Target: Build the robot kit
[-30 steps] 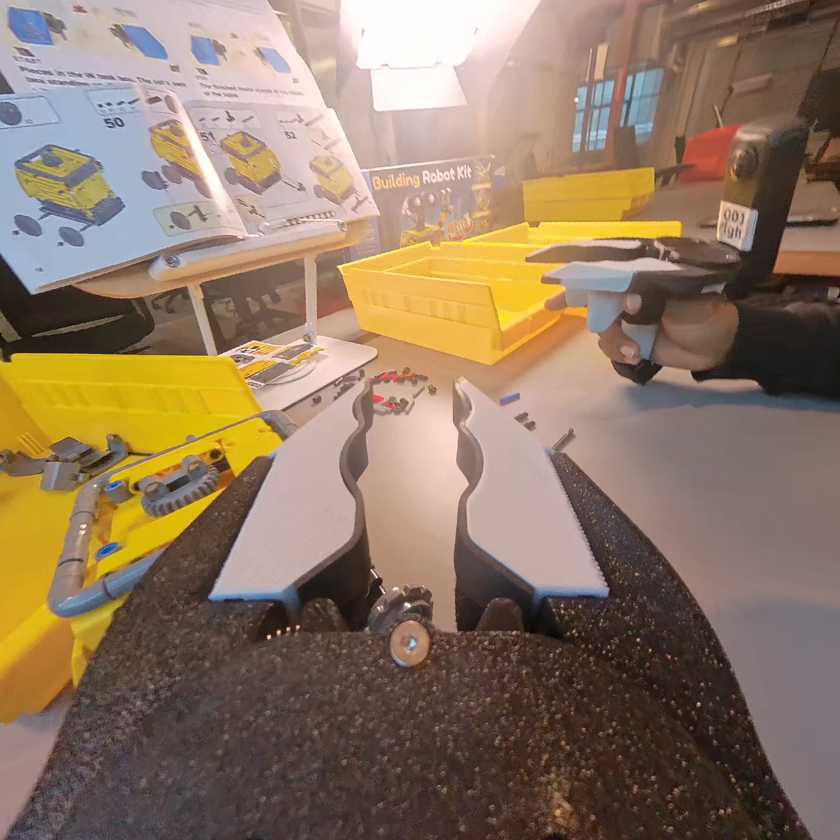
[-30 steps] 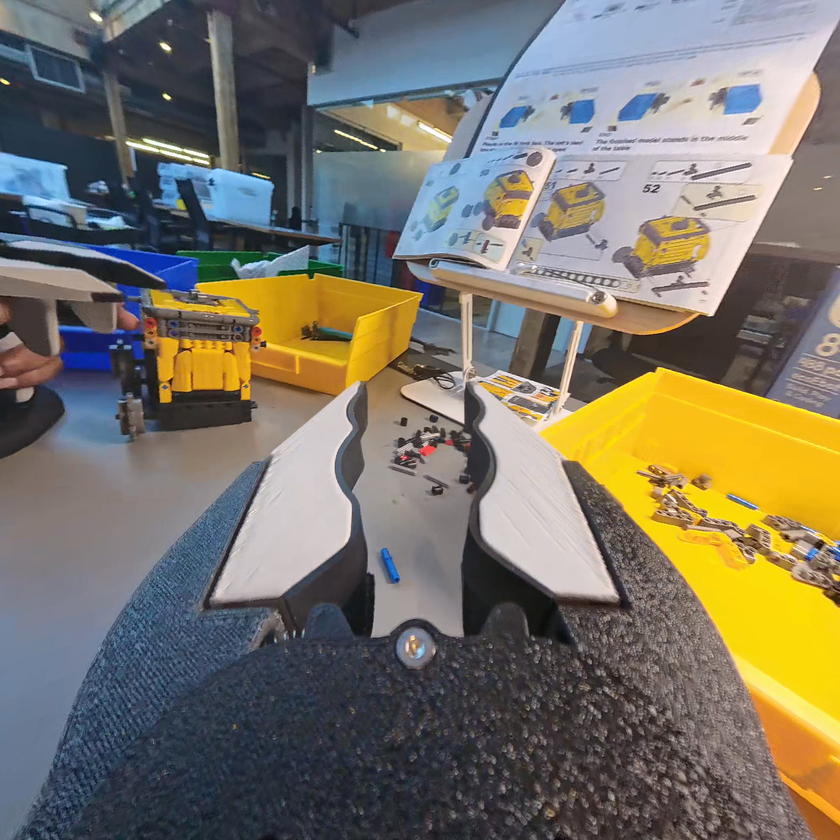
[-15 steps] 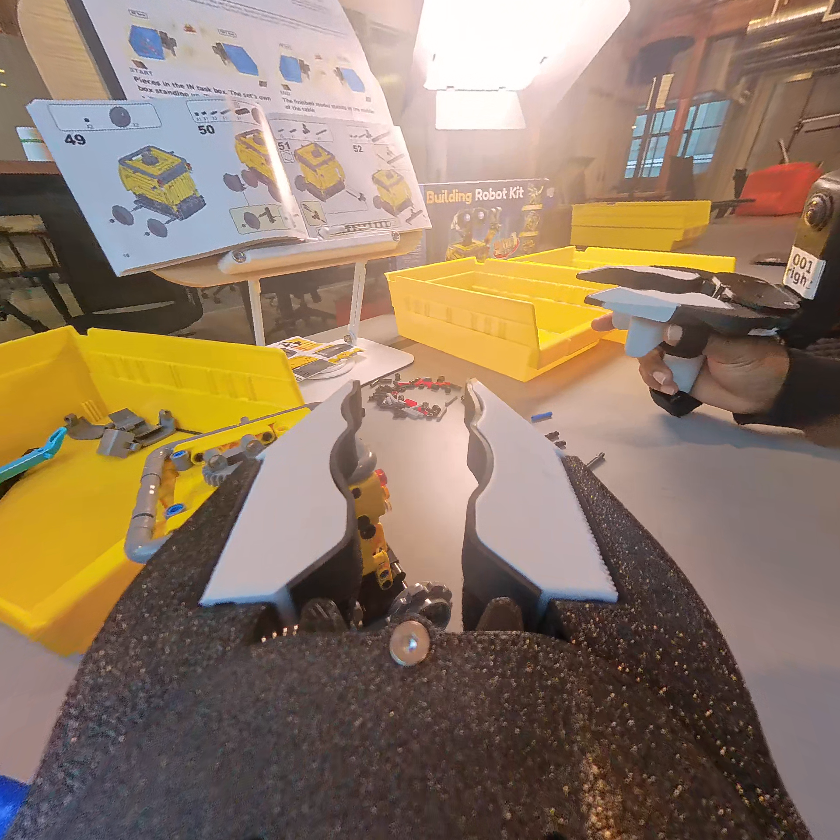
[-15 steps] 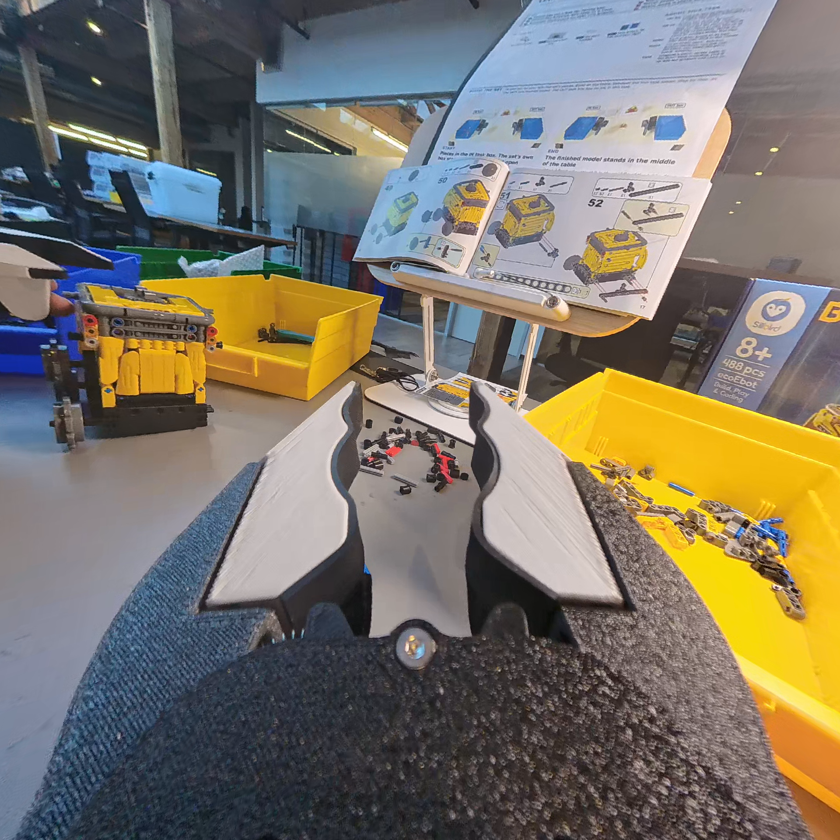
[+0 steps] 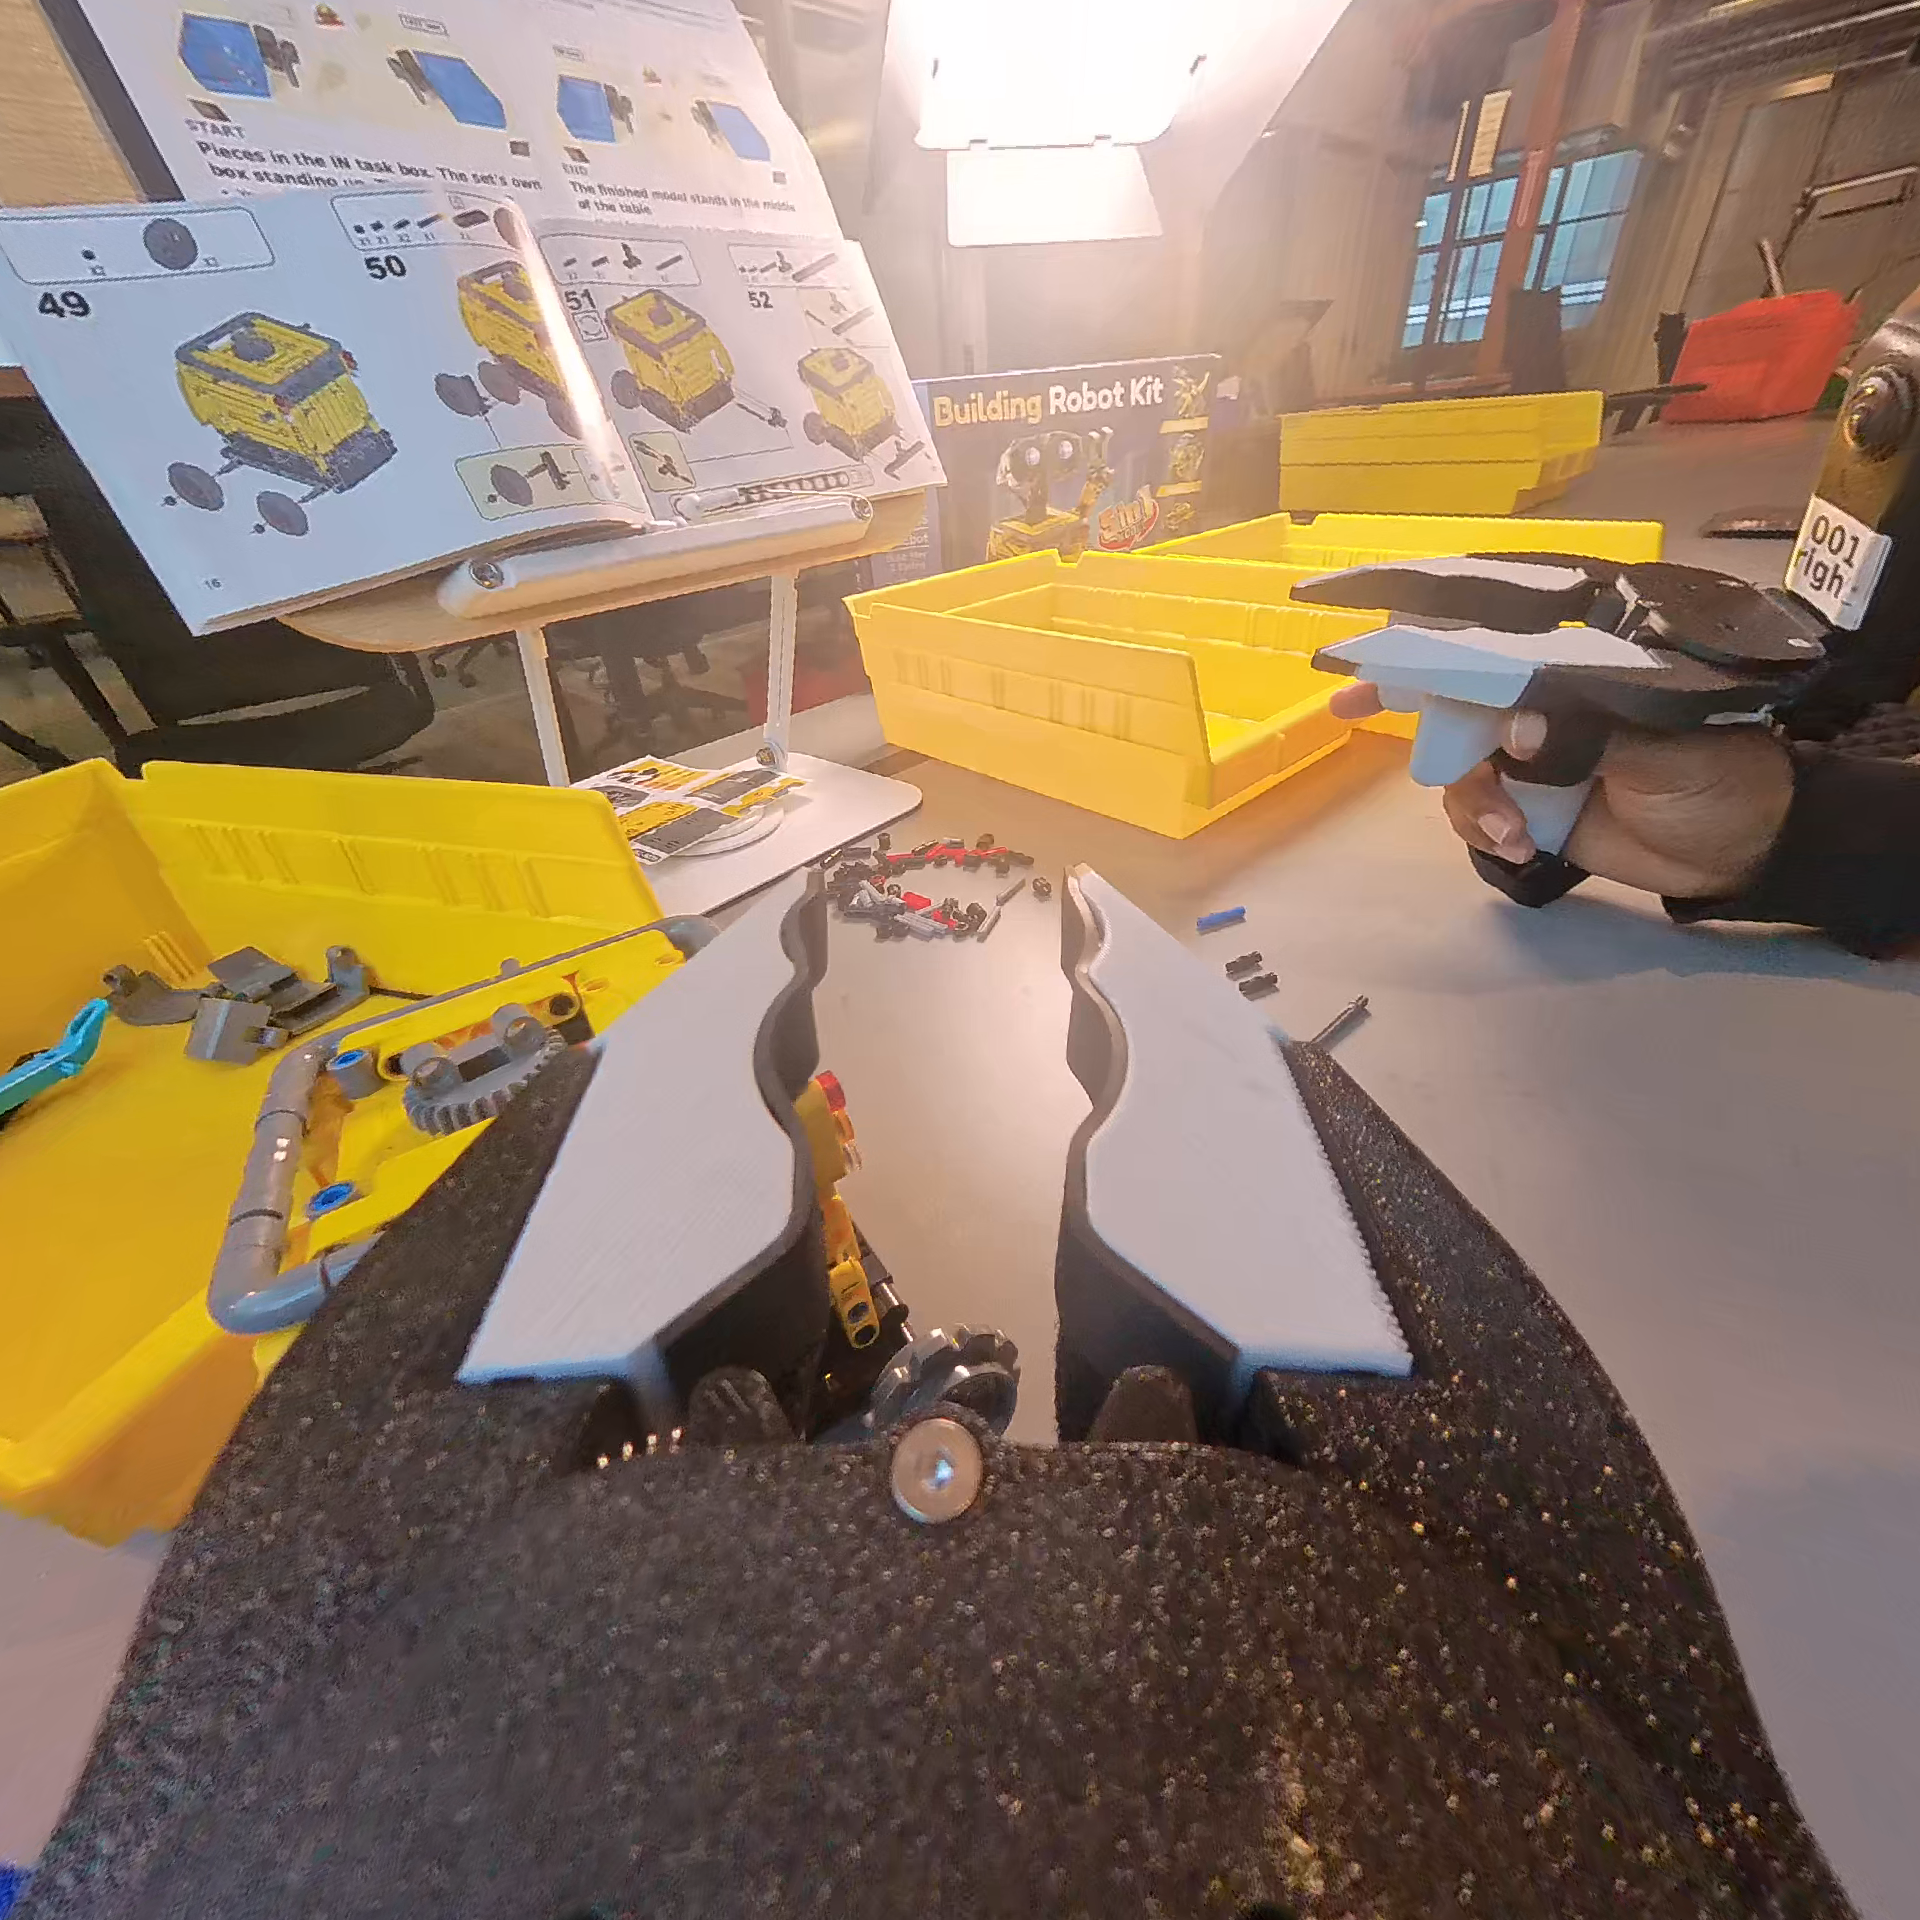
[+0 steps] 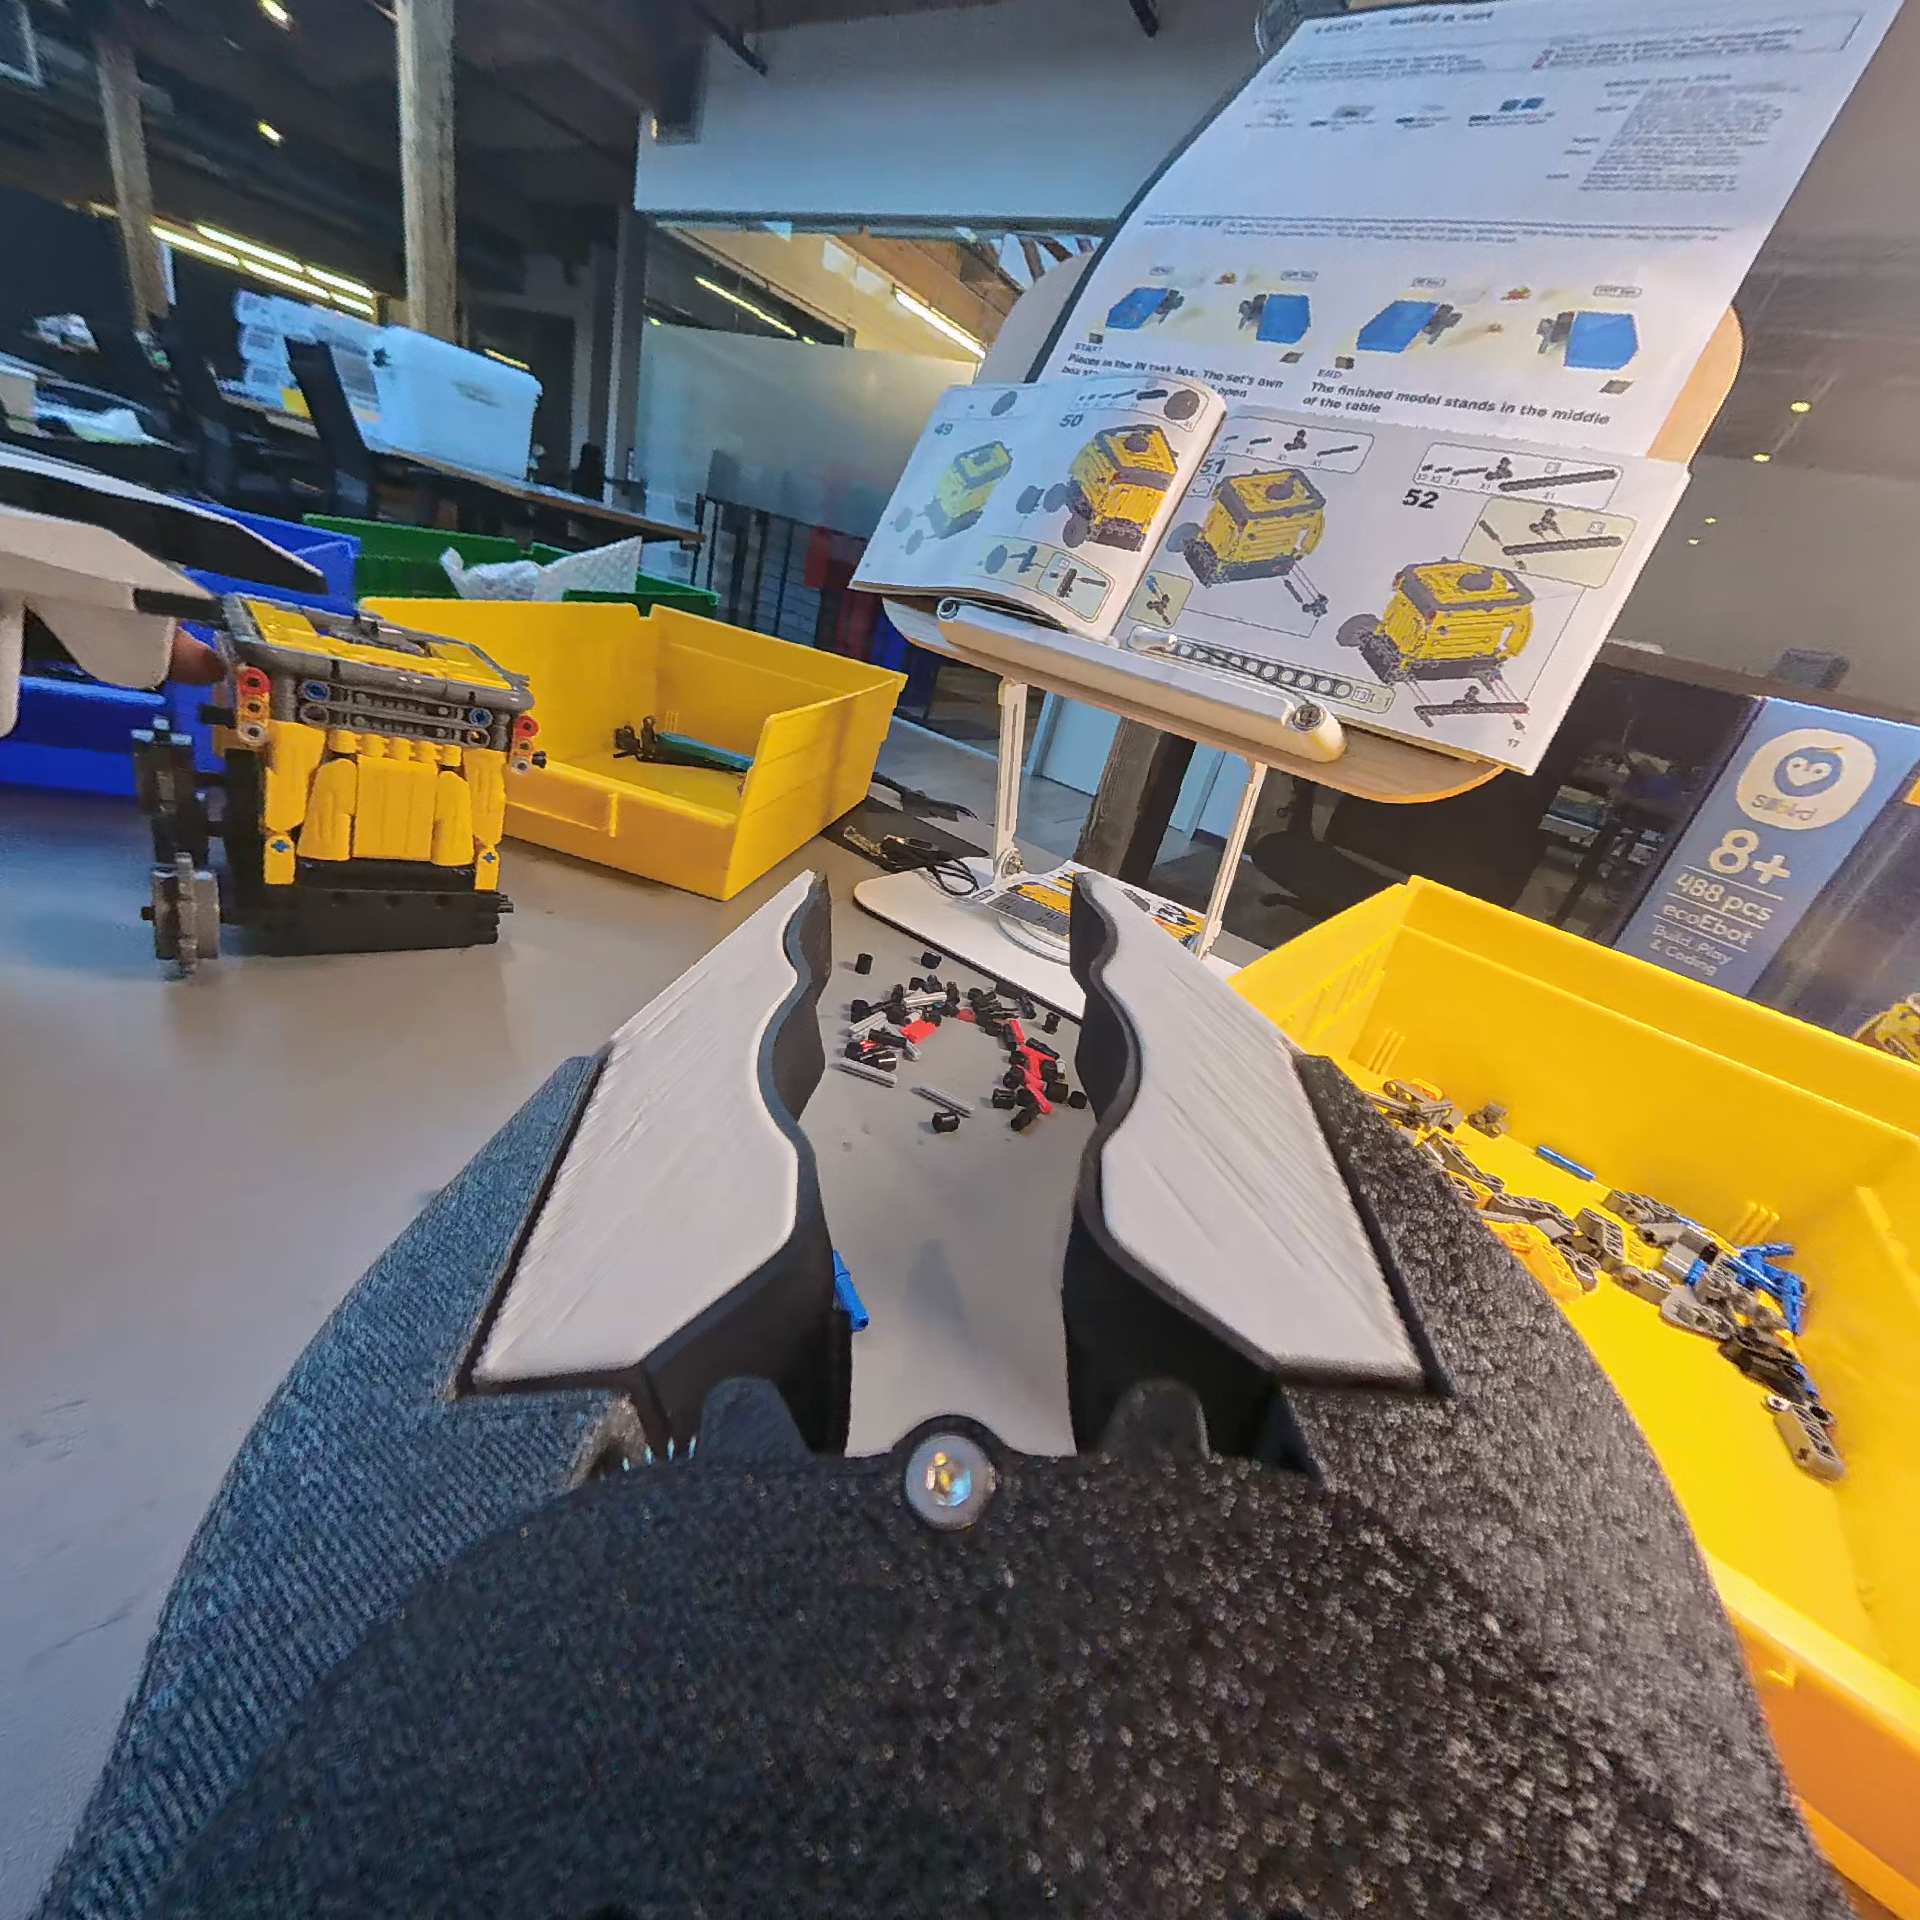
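The left gripper [image 5: 940,894] wears coarse, speckled black foam; its fingers [image 5: 665,1164] are ribbed matt grey plastic. The bins [image 5: 1049,675] are glossy yellow plastic, the table [image 5: 1558,1195] smooth matt grey, the instruction booklet [image 6: 1299,540] thin paper, faintly shiny.

The toy truck [image 6: 343,769] stands left of the small loose pieces [image 6: 956,1049]; a bin [image 6: 1621,1049] lies right, the book stand [image 6: 1049,883] behind, maybe touching.
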